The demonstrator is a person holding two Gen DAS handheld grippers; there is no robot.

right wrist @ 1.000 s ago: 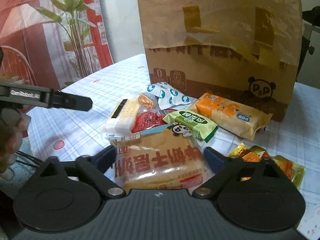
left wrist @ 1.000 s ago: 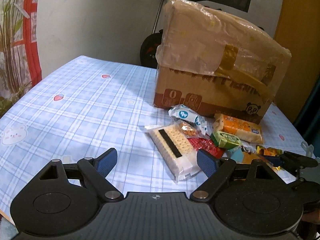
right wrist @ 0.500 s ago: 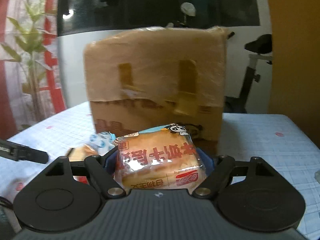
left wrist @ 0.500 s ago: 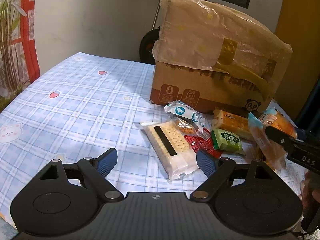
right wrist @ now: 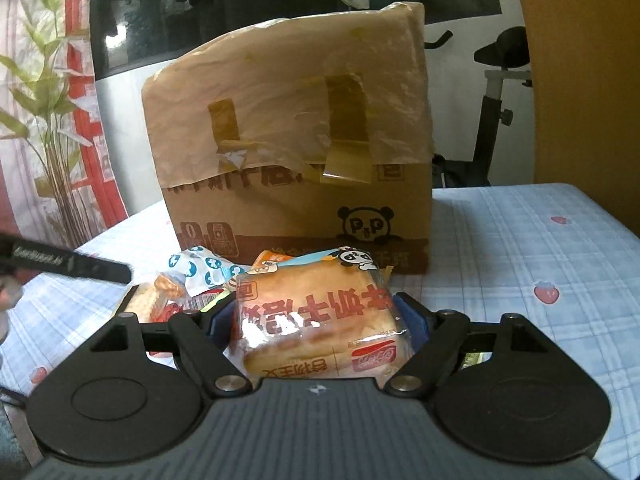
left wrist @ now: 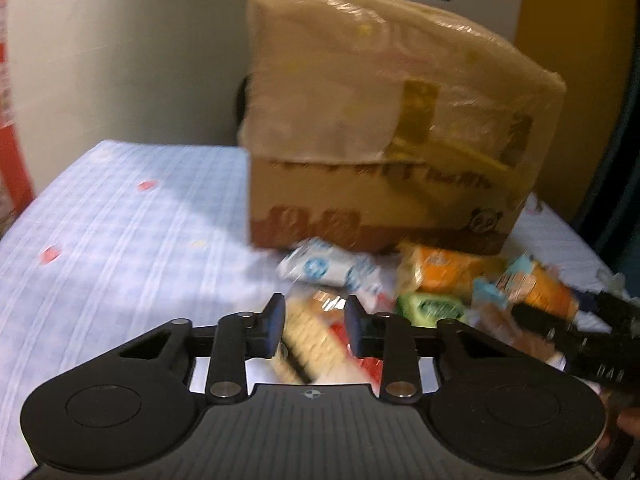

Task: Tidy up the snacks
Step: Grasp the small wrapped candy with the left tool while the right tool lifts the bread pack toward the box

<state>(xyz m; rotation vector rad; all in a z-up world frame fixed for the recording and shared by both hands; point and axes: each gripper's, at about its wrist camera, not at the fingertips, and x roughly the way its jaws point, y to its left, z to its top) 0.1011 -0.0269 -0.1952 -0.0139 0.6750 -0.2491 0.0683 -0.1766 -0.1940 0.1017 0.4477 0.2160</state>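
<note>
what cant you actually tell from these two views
- Left wrist view: motion blur; unclear whether the left gripper pinches the cracker pack.
- Right wrist view: the bread pack in the right gripper hides snacks behind it.
- Both views: the cardboard box shows closed walls; its contents stay unseen.

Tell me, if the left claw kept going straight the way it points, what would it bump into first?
Most likely the cracker packet lying between the left claw's closing tips, which have just narrowed around it. Past it lie the blue-and-white wrapper and the cardboard box. The picture is blurred, so depth is uncertain.
</note>
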